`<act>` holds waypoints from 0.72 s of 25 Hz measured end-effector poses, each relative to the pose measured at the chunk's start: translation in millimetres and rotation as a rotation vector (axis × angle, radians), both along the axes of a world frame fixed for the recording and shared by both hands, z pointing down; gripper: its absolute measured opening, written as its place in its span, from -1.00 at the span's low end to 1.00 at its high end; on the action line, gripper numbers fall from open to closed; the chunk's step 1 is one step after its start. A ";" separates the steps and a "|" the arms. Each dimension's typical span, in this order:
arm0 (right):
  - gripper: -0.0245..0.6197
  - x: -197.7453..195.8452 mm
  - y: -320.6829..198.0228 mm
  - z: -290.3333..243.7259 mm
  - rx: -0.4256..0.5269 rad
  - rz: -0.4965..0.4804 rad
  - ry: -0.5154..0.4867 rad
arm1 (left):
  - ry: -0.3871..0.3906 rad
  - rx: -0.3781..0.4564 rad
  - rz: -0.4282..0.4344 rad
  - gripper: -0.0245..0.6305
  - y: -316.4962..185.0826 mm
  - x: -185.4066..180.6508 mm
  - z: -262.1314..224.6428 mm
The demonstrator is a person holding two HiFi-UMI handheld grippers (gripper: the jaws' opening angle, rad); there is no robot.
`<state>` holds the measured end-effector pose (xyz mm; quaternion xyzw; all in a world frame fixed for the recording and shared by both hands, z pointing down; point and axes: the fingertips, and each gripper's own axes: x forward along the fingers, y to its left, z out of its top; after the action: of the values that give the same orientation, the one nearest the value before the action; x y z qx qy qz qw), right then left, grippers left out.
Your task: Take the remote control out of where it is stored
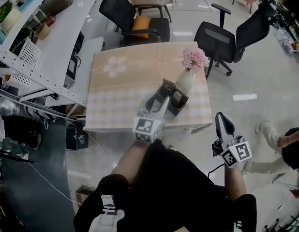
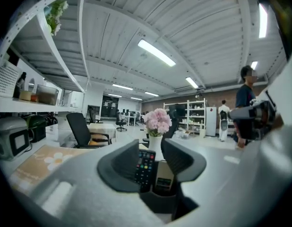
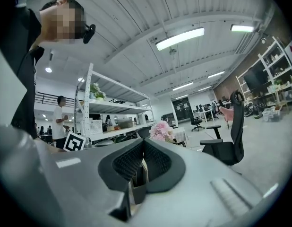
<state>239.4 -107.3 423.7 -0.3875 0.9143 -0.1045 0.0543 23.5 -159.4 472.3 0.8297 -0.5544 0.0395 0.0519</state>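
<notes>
Right hand-held gripper (image 3: pixel 143 140), jaws together, faces pink flowers (image 3: pixel 161 130).

tbh the remote (image 2: pixel 145 167) looks like matt black plastic, the vase (image 1: pixel 185 81) smooth glossy white, the table (image 1: pixel 115 100) pale wood-look.

Table (image 1: pixel 115 95) bears flower vase (image 1: pixel 186 81) and dark holder (image 1: pixel 178 103)
</notes>
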 end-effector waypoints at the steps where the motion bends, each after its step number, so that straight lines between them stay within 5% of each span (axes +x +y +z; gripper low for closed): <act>1: -0.91 1.9 -2.6 -0.7 -0.002 0.009 0.004 | -0.002 -0.011 -0.005 -0.41 -6.2 0.7 2.9; 18: -0.91 26.6 -30.3 8.8 -0.060 0.129 0.038 | -0.037 -0.124 0.010 -0.08 -80.6 19.0 42.1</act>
<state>266.1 -137.6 432.5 -0.4490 0.8848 -0.1207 0.0320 42.4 -240.0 514.4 0.8268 -0.5475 0.0895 0.0929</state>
